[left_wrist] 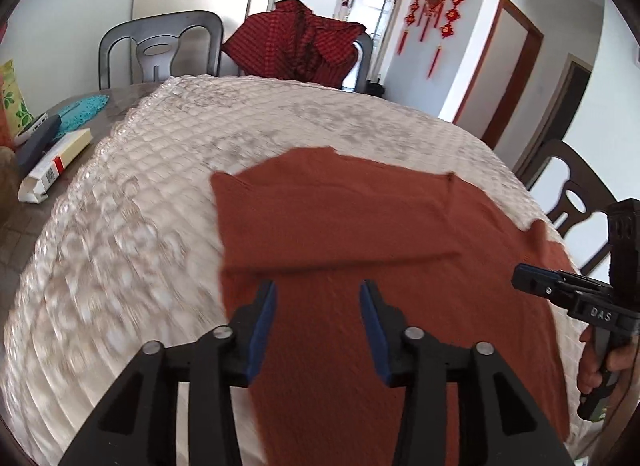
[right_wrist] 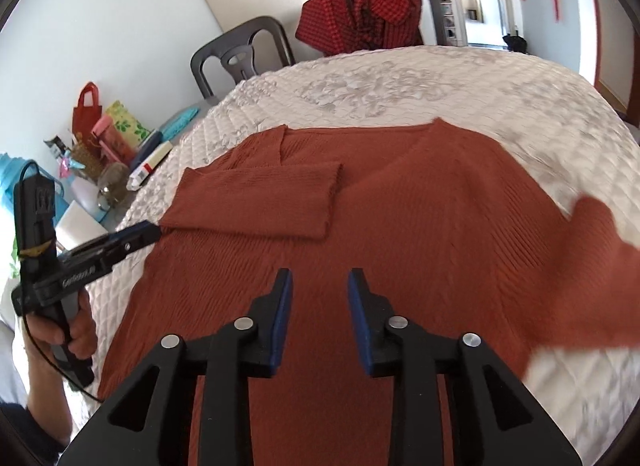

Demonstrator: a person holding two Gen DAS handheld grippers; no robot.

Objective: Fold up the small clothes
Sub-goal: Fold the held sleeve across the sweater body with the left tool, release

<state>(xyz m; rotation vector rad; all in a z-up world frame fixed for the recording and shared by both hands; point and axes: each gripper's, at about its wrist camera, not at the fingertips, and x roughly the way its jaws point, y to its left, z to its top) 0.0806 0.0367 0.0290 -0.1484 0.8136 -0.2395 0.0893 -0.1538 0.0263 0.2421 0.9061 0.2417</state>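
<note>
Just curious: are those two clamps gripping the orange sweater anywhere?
No. Both the left hand-held gripper and right hand-held gripper are open above the sweater, holding nothing.

We count 1 rust-red ribbed sweater (right_wrist: 420,225), 1 red checked garment (right_wrist: 360,13), 3 chairs (left_wrist: 160,49), 2 grippers (left_wrist: 318,294), 1 quilted cover (left_wrist: 140,205), 1 red tote bag (right_wrist: 86,111)

Rust sweater (right_wrist: 400,217) on quilted table cover (right_wrist: 420,81)

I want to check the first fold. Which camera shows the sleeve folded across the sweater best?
The right wrist view: the folded sleeve lies fully in sight across the rust sweater, cuff edge clear. The left wrist view shows it only as a foreshortened, blurred flap.
</note>
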